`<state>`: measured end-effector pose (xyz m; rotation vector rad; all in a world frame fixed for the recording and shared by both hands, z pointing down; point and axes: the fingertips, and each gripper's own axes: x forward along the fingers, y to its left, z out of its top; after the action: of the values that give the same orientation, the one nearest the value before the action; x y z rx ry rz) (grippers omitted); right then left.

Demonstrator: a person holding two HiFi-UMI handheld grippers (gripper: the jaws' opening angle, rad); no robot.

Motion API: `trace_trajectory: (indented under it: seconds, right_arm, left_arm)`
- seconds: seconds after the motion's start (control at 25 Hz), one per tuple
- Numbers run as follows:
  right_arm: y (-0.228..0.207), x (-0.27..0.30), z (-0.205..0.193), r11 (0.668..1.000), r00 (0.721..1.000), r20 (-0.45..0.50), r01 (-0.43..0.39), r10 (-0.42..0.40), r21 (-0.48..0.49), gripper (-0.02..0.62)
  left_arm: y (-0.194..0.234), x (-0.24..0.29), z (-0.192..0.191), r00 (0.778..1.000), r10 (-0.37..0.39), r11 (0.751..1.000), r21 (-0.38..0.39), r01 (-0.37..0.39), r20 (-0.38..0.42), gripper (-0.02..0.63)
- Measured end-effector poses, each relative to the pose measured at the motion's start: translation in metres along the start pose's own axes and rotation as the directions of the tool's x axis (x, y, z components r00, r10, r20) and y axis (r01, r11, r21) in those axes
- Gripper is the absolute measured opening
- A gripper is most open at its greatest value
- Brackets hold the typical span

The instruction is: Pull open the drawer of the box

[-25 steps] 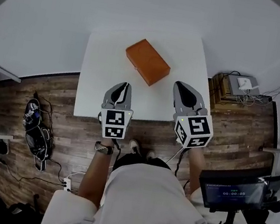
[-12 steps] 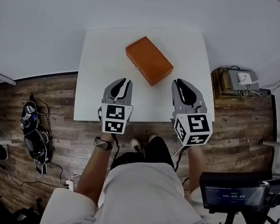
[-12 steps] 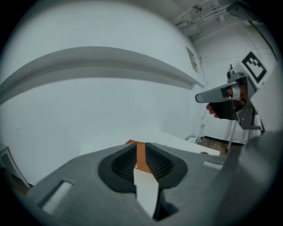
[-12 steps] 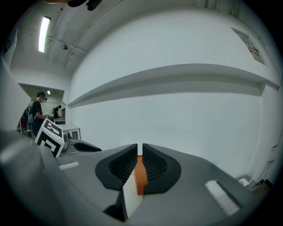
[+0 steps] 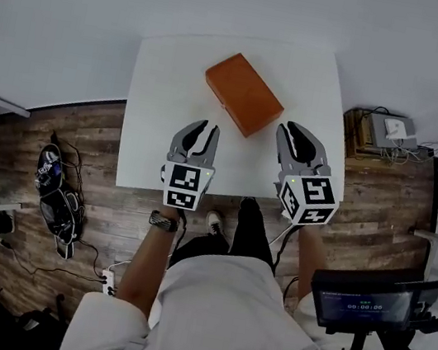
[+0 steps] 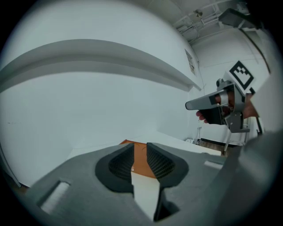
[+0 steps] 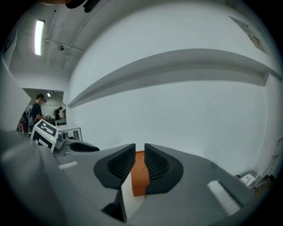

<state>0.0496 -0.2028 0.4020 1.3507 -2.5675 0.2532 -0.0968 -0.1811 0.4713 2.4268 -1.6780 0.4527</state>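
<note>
Left gripper [image 5: 202, 128] and right gripper [image 5: 295, 133] sit just short of the box [image 5: 244, 94] on the counter [image 5: 156, 100], fingers just opened partway and empty, probably to brace it and pull its drawer, indistinct here.

i see an orange-brown box [image 5: 243, 94] against a plain white table [image 5: 162, 118]. my left gripper [image 5: 202, 128] and right gripper [image 5: 299, 134] are grey with black ribbed pads [image 6: 159, 162], and their cubes [image 5: 183, 186] carry black-and-white square markers. the floor [image 5: 83, 138] is brown wood plank, streaked dark. the shirt [image 5: 218, 321] is white.
</note>
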Motion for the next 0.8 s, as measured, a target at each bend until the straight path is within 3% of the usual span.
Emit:
trace_trajectory:
  seconds: [0.24, 0.56, 0.8]
  right_arm:
    - [-0.029, 0.046, -0.032, 1.000, 0.998, -0.069, 0.011, -0.009, 0.024, 0.085]
    - [-0.045, 0.052, -0.061, 0.998, 0.992, -0.129, 0.023, -0.016, 0.051, 0.097]
    - [-0.074, 0.092, -0.098, 0.996, 0.978, -0.210, 0.022, -0.003, 0.086, 0.114]
  left_arm:
    - [0.017, 0.036, -0.022, 1.000, -0.013, 0.997, -0.079, 0.012, -0.015, 0.092]
    - [0.021, 0.042, -0.042, 0.999, 0.000, 0.998, -0.064, -0.002, -0.037, 0.092]
    - [0.026, 0.088, -0.065, 0.997, -0.023, 0.998, -0.057, 0.019, -0.070, 0.092]
